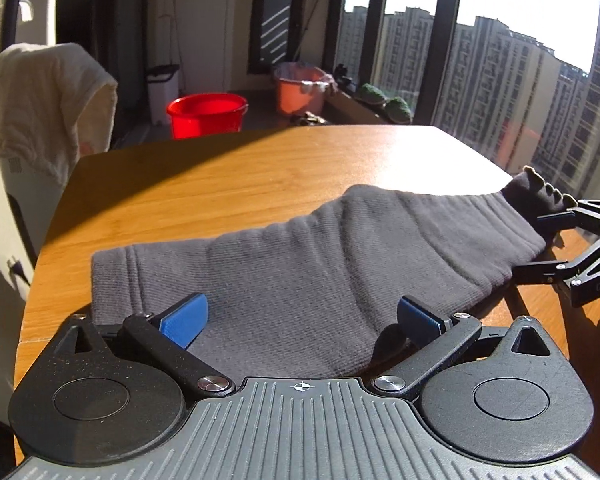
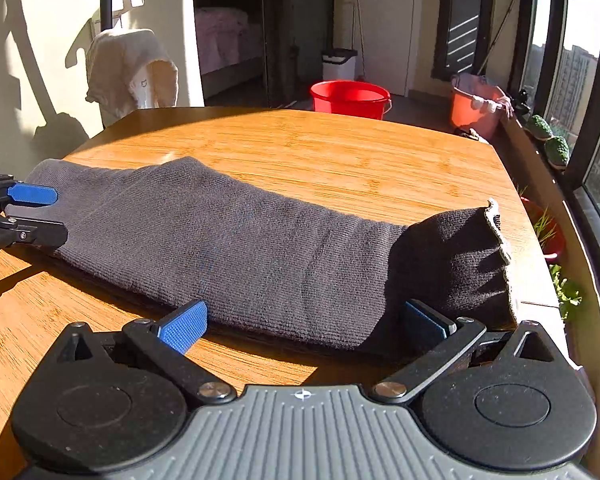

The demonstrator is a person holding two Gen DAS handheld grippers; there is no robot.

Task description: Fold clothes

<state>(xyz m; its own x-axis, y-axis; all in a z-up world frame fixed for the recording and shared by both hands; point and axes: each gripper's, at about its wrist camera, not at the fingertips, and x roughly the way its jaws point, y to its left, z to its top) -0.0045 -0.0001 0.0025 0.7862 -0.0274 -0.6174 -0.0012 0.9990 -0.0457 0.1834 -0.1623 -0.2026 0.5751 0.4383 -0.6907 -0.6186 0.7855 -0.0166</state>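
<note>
Lying flat across the wooden table, the folded grey garment stretches between your two tools. Your left gripper is spread wide over the garment's left end, holding nothing. Your right gripper is equally wide at its dark right end, also empty.

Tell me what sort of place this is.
Likely a high-rise flat's enclosed balcony or laundry corner: tall windows face apartment blocks, a red bucket stands on the floor, and a bed shows through a doorway.
</note>
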